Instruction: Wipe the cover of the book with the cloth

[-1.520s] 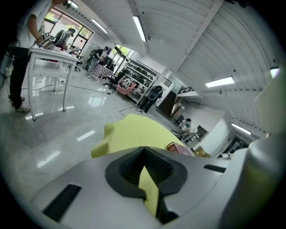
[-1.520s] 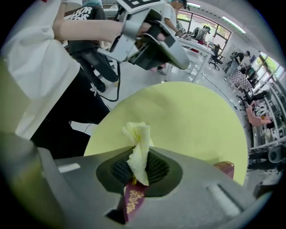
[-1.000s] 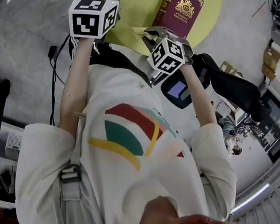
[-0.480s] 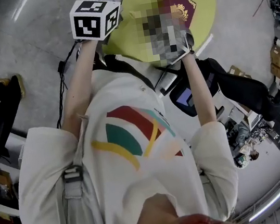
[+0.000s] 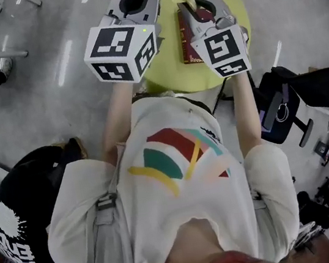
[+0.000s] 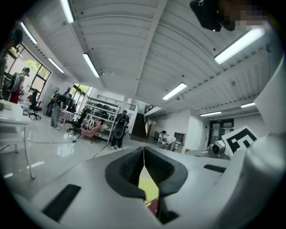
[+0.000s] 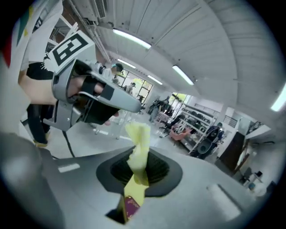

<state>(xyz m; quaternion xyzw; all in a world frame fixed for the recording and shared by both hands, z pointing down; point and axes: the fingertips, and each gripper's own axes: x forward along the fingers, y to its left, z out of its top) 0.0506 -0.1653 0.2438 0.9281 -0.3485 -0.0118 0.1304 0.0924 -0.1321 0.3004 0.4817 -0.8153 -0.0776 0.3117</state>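
Nearest the camera, in the lower half of the head view, are the person's pale shirt and two bare forearms reaching up the frame.

The left tool (image 6: 144, 154) has its jaws pressed together with nothing between them. The right tool (image 7: 135, 172) is clamped on a twisted strip of yellow cloth (image 7: 138, 134), which sticks out past the jaw tips.

Beyond the tools, near the top centre of the head view, the maroon book (image 5: 190, 43) lies flat on the round yellow worktop (image 5: 171, 77), partly hidden behind the right tool. The cloth does not appear to be touching it yet, so I judge the wiping is yet to be done.

Two things could go wrong:
- **Cloth:** only a narrow bunch is pinched, so it could slip out or drag as a thin rope, not a pad.
- **Book:** nothing holds it, so a sideways stroke could push it across the smooth worktop towards the rim.

Around the worktop is a glossy grey floor (image 5: 50, 71), with a black office chair (image 5: 285, 108) at the right. Farther off, the gripper views show a ribbed white ceiling with strip lights (image 6: 91, 65), stocked shelves (image 6: 100, 112) and people standing (image 6: 119, 129).
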